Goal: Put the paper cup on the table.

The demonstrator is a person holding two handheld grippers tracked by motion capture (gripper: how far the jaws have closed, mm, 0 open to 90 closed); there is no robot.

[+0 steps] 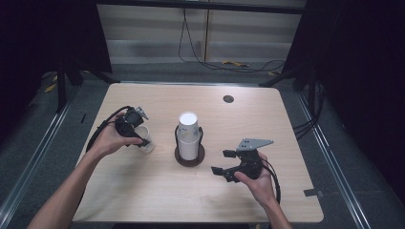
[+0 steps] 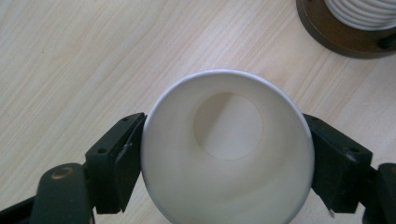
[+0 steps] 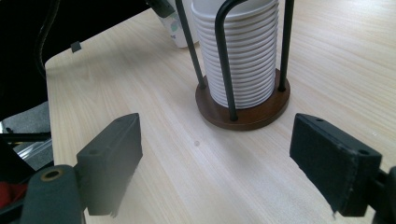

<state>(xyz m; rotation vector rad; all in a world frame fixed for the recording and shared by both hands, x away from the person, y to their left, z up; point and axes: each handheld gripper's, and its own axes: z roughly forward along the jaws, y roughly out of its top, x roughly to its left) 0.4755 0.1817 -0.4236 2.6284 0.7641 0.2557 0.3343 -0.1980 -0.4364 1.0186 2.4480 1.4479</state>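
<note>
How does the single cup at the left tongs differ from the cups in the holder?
The single cup stands alone on the table, between the pads of the left tongs; the stacked cups are nested in a wire holder. The single cup's mouth faces up, showing its empty inside; the stack stands mouth down, closed bottom on top. Both are plain white paper cups, apparently the same kind.

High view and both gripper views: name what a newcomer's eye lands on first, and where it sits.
The tall stack of white paper cups in its dark wire holder stands at the table's middle. To its left, the left gripper has a single white cup standing between its jaws, mouth up. The right gripper waits open and empty to the right of the holder.
</note>
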